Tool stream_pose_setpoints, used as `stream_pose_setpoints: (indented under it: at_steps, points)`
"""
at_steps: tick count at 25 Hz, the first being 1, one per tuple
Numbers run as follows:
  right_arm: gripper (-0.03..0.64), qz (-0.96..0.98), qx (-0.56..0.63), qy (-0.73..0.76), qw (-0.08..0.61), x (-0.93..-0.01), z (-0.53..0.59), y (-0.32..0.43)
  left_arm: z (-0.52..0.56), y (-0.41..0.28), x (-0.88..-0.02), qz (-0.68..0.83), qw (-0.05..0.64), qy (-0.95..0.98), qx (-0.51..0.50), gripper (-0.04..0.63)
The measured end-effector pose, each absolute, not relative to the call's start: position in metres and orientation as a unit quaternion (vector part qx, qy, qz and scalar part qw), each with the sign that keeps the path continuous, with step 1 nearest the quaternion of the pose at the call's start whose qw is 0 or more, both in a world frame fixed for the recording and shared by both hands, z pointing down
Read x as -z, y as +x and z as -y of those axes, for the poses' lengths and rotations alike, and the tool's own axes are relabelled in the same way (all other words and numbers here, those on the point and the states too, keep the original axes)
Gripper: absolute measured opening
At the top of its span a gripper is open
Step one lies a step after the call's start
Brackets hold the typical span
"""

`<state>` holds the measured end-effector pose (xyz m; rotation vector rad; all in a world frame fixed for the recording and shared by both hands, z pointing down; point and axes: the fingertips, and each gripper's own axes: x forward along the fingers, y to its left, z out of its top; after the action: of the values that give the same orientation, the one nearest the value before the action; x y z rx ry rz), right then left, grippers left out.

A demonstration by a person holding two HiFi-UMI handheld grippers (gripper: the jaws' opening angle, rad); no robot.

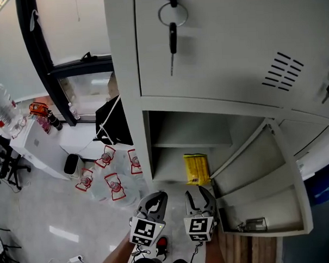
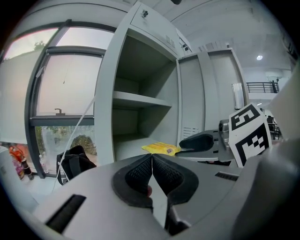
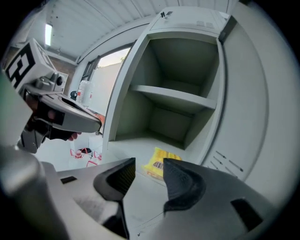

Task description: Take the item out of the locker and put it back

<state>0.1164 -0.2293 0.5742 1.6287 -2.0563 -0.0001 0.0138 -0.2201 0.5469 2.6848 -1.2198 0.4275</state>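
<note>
Head view: packet point(image 1: 196, 169) lying on locker point(image 1: 170, 165) floor, at 12 o'clock from both grippers. Left gripper point(image 1: 158, 199) and right gripper point(image 1: 197, 196) hovering just outside, door point(image 1: 265, 192) hanging open at 3 o'clock.
Left gripper view: jaws pressing together, pinching nothing; packet point(image 2: 161, 148) lying at 12 o'clock.
Right gripper view: jaws standing apart, empty; packet point(image 3: 159, 160) lying beyond the gap, at 12 o'clock.

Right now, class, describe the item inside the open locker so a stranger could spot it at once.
Start at the grey locker bank and find the compartment with its door swung open. On its floor, below the shelf, lies a flat yellow packet, the only coloured thing inside.
</note>
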Motion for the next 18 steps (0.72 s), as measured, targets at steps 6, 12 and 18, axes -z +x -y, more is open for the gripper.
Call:
stream_pose_setpoints:
  at_steps: [6, 12, 18]
  points:
    - [0.295, 0.746, 0.016, 0.596, 0.296, -0.585, 0.247, 0.114, 0.226, 0.009, -0.554, 0.408, 0.089, 0.896, -0.149, 0.023]
    - [0.347, 0.731, 0.010, 0.603, 0.319, -0.601, 0.262, 0.120, 0.230, 0.006, -0.557, 0.407, 0.095, 0.896, -0.149, 0.025]
    - [0.345, 0.712, 0.010, 0.615, 0.339, -0.612, 0.274, 0.124, 0.231, 0.002, -0.563, 0.408, 0.100, 0.894, -0.153, 0.025]
